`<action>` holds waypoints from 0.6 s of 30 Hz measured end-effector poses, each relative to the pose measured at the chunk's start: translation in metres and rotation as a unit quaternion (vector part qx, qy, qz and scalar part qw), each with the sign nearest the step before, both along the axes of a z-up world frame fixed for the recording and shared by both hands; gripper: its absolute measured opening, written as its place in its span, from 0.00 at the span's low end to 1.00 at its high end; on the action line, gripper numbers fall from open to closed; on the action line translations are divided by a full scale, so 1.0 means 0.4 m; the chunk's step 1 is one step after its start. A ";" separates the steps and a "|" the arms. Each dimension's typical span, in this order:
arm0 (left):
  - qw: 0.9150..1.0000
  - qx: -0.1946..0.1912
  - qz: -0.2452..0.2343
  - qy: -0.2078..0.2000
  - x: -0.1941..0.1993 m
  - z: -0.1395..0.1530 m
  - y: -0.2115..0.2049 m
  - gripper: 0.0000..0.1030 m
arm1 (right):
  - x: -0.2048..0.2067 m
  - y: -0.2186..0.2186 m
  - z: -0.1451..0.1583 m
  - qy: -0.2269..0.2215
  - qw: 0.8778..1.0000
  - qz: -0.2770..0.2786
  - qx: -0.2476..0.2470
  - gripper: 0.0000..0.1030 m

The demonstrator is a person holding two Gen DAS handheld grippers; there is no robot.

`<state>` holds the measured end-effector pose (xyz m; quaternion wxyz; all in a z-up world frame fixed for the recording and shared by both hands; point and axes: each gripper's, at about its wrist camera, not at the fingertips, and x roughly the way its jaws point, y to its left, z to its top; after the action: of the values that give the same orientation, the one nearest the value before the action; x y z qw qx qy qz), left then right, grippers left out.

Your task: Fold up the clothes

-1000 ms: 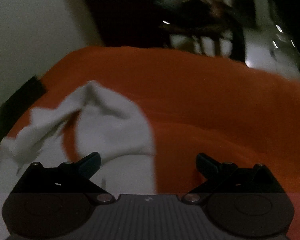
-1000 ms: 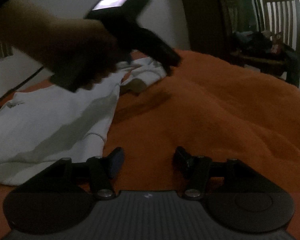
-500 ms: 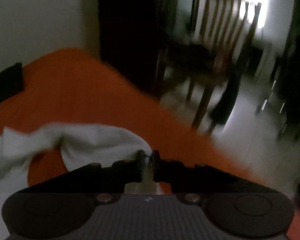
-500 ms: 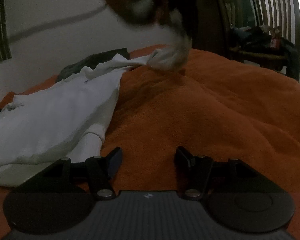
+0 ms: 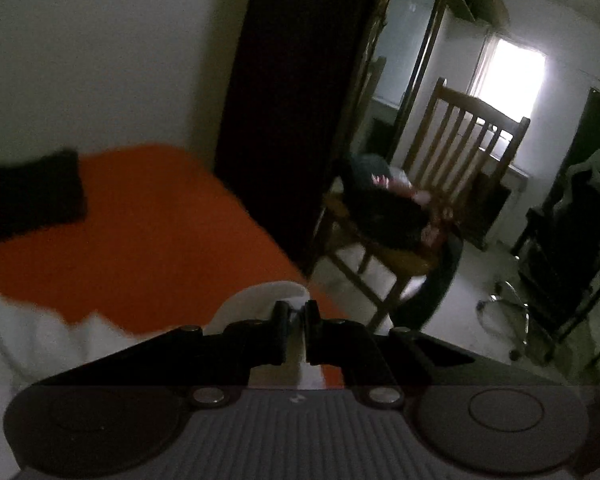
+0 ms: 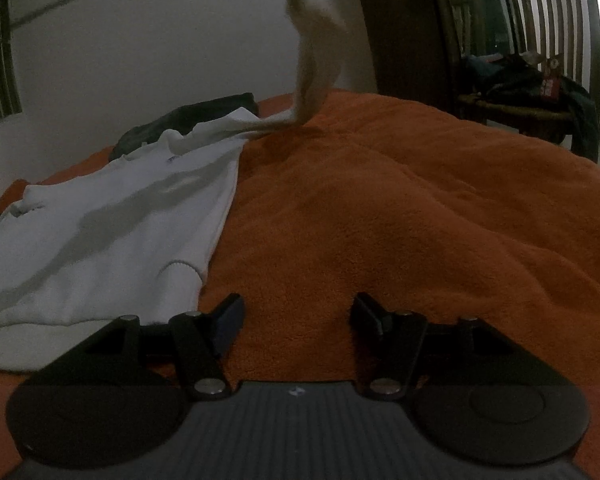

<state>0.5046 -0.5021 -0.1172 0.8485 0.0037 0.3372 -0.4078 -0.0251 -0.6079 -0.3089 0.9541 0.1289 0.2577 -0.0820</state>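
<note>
Since a second ago your left gripper [image 5: 296, 312] has clamped the sleeve end [image 5: 268, 296] of the white sweatshirt [image 6: 112, 220] and raised it – the sleeve hangs stretched above the orange blanket [image 6: 400, 208], ready to fold inward. Your right gripper [image 6: 296, 316] waits unclenched and empty, the sweatshirt's body lying left of its jaws.
</note>
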 end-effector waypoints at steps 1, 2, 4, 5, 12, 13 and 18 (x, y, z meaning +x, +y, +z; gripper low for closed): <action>1.000 0.001 -0.015 0.019 -0.015 -0.027 0.028 0.07 | -0.001 0.001 0.001 0.000 1.000 0.000 0.001 0.63; 0.999 0.008 -0.036 0.039 -0.042 -0.065 0.053 0.08 | -0.002 0.001 0.001 -0.001 1.000 0.000 0.002 0.63; 0.992 0.027 -0.090 0.086 -0.077 -0.136 0.083 0.17 | -0.004 -0.001 0.003 -0.002 1.000 0.001 0.005 0.64; 0.987 0.036 -0.116 0.109 -0.095 -0.171 0.098 0.37 | -0.006 -0.003 0.004 -0.002 1.000 0.002 0.006 0.64; 0.996 0.076 -0.010 0.052 -0.060 -0.135 0.129 1.00 | -0.010 0.008 0.006 -0.001 1.000 0.004 0.007 0.66; 0.993 0.110 0.019 0.025 -0.042 -0.112 0.116 1.00 | -0.011 0.008 0.006 -0.001 1.000 0.004 0.009 0.66; 0.961 0.228 0.154 -0.041 0.073 -0.020 0.098 1.00 | -0.021 0.004 0.007 -0.009 1.000 0.005 0.023 0.66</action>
<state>0.5337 -0.4631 -0.1251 0.8907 0.1621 0.3829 -0.1841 -0.0334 -0.6063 -0.3062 0.9535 0.1504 0.2516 -0.0696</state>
